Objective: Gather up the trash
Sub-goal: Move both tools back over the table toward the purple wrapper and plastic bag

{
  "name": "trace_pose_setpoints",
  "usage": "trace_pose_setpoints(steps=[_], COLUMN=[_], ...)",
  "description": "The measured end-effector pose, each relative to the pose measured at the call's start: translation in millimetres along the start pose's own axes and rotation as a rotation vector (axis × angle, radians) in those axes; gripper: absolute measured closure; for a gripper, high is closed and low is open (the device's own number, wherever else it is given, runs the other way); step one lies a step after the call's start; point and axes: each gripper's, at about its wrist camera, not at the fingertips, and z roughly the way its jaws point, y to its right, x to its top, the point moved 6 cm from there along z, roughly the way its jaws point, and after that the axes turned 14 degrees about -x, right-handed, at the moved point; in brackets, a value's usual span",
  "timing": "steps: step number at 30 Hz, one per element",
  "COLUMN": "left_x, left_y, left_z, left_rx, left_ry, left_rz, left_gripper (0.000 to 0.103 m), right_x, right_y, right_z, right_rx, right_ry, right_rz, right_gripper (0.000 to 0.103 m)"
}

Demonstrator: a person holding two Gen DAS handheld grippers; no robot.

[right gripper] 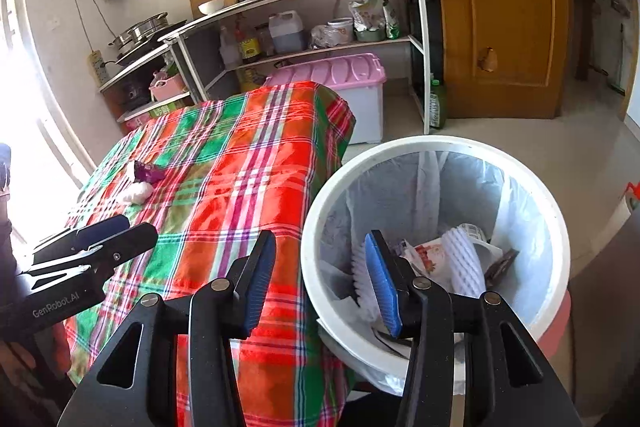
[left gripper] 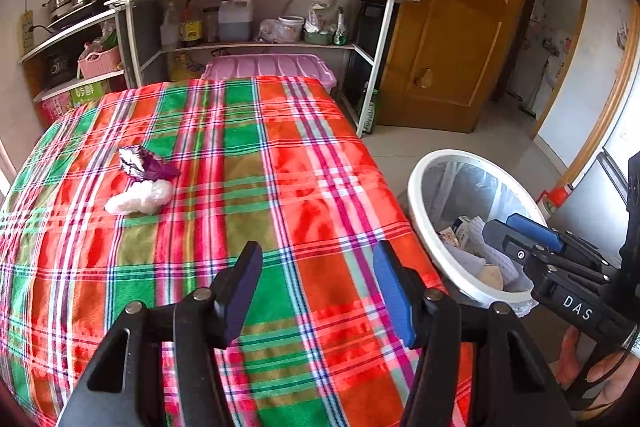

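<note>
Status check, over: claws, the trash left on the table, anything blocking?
Left claw open, empty. Right claw open, empty, by the bin. Purple wrapper and white wad touching on the tablecloth. Nothing blocking.

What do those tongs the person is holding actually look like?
Both are black, angular frames with round metal rivets at the pivots and two flat fingers faced with ribbed blue pads. The left tongs carry "GenRobot.AI" in white along the side, seen from the right camera; the right tongs show the letters "DAS" in the left camera. No sleeves or cables are clearly visible.
</note>
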Motion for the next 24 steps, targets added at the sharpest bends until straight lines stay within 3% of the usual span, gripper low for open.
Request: trace_pose_setpoints(steps=[16, 22, 24], left_x=[3.1, 12.2, 17.9], left_y=[-120.5, -147.1, -146.5], left_z=[-31.7, -23.3, -20.4], left_rx=[0.146, 0.179, 0.184], left_ry=[0.057, 0.036, 0.042], left_rz=[-0.136, -0.129, -0.081], left_gripper=[0.037, 0.034, 0.034], right_x=[10.5, 14.5, 15.3], right_y=[-77.1, -103.7, -109.1], right_z=[19.6, 33.6, 37.4], right_rx=[0.073, 0.082, 0.087], right_ry=[-0.019, -0.031, -0.036], right_rz=[-0.091, -0.122, -0.128], right_gripper=[0.056, 0.056, 0.056])
